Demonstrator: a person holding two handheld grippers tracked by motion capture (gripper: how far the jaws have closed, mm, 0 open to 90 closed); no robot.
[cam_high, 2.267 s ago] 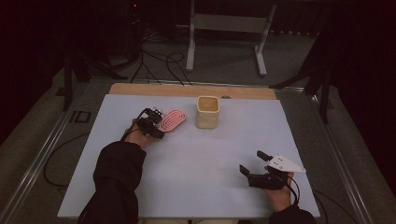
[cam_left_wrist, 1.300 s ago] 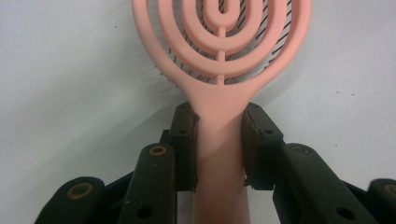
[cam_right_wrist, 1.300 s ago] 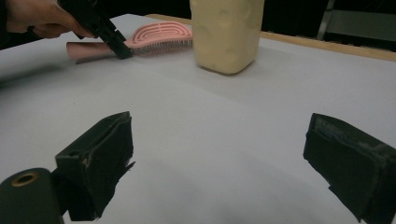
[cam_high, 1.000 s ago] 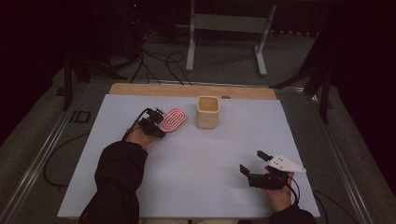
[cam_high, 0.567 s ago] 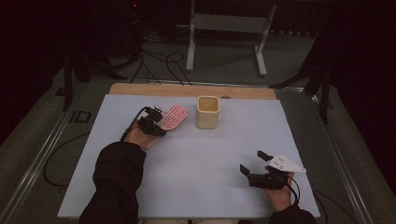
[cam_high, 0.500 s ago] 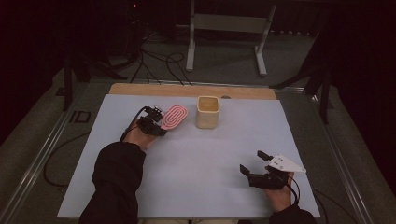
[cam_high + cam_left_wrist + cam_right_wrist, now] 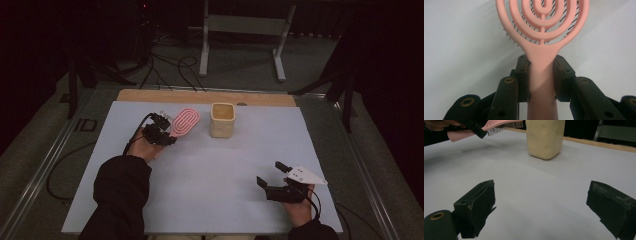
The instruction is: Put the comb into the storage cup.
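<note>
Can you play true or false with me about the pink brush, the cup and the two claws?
1. The left claw grips the pink brush by its handle. True.
2. The brush lies flat on the table. False: it is held up, bristles pointing down.
3. The right claw holds the cream cup. False: it is open and holds nothing, with the cup far ahead of it.
4. The cup stands upright. True.
5. The brush is inside the cup. False: it is beside the cup, apart from it.
</note>
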